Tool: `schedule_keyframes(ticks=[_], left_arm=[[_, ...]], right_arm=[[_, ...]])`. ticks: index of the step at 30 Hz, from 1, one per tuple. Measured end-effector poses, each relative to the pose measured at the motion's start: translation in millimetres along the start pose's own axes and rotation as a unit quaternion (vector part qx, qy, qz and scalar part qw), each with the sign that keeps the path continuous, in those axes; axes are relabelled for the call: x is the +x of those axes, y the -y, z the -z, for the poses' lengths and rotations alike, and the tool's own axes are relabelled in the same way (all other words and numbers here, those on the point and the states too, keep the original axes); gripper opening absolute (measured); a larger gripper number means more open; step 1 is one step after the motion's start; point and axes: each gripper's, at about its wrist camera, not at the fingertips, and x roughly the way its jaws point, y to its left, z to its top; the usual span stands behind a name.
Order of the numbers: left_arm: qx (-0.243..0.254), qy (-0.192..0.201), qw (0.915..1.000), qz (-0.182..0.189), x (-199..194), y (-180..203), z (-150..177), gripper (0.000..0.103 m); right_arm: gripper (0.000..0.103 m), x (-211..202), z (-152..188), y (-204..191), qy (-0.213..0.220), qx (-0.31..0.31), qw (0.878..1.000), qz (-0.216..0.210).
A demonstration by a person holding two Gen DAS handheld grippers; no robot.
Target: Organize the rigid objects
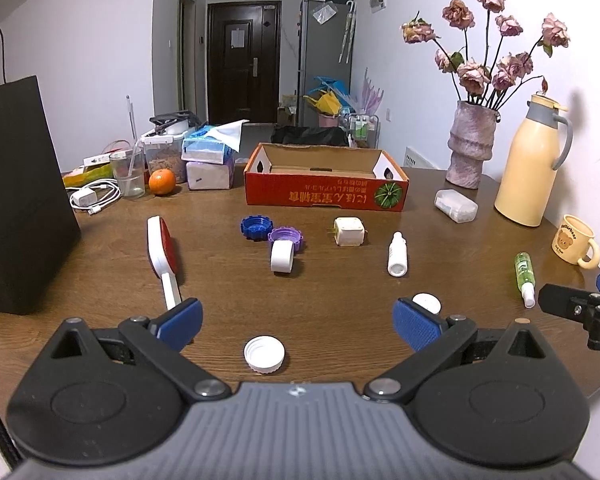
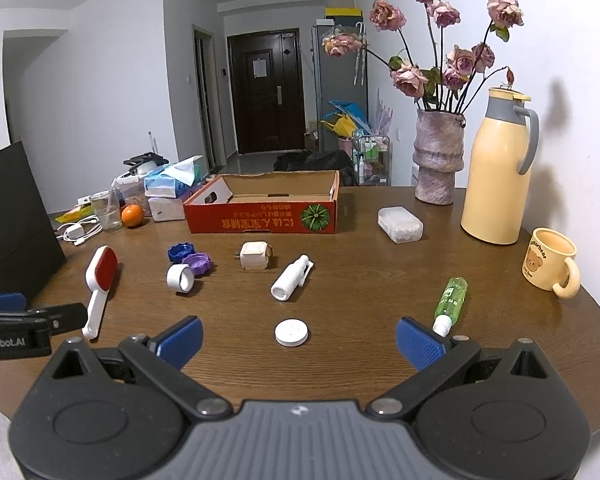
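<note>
Nothing has gone into the open cardboard box [image 1: 326, 184] yet, as far as its visible interior shows, so this looks like the very start of the sorting: both grippers hang over the near edge of the bench [image 1: 340, 280] with the loose items spread between them and the box.

The left gripper [image 1: 296, 326] is spread wide and holds nothing; a white screw cap [image 1: 264, 353] lies open side up on the bench between its blue pads, closer to the camera than the fingertips. The right gripper [image 2: 299, 340] is equally wide and empty, with a flat white round lid [image 2: 291, 332] lying between its fingertips.

Further out sit a lint brush with a red face [image 1: 162, 254], a blue cap [image 1: 257, 227] touching a purple cap [image 1: 286, 237], a white ring-shaped cap on its edge [image 1: 282, 256] just in front of the purple one, a cream plug adapter [image 1: 349, 231], a white dropper bottle on its side [image 1: 397, 254], and a green spray bottle [image 2: 451, 299] whose white nozzle lies just beside the right gripper's right pad.

The next move is probably a first pick. Each gripper would need to drop until its pads straddle its cap, then close across the rim; both caps are low and flat, so the pads must come nearly to the wood. The carry to the box passes over the other items
</note>
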Motion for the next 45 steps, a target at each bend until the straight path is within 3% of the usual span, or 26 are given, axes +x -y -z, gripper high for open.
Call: schedule_keyframes(ticks=[32,37,45], left_arm=[[-0.025,-0.098,0.9948,-0.012,102,-20,21,0.103],[-0.029,-0.114,0.9929,-0.016,115,-22,29,0.099],[-0.027,-0.123,0.9917,-0.022,132,-23,36,0.084]], right_arm=[[0.102,97,3,4,-0.081,-0.010,0.997,-0.008],[0.102,110,6,3,-0.091,-0.011,0.996,-0.011],[0.101,126,12,4,-0.097,-0.009,0.995,-0.018]])
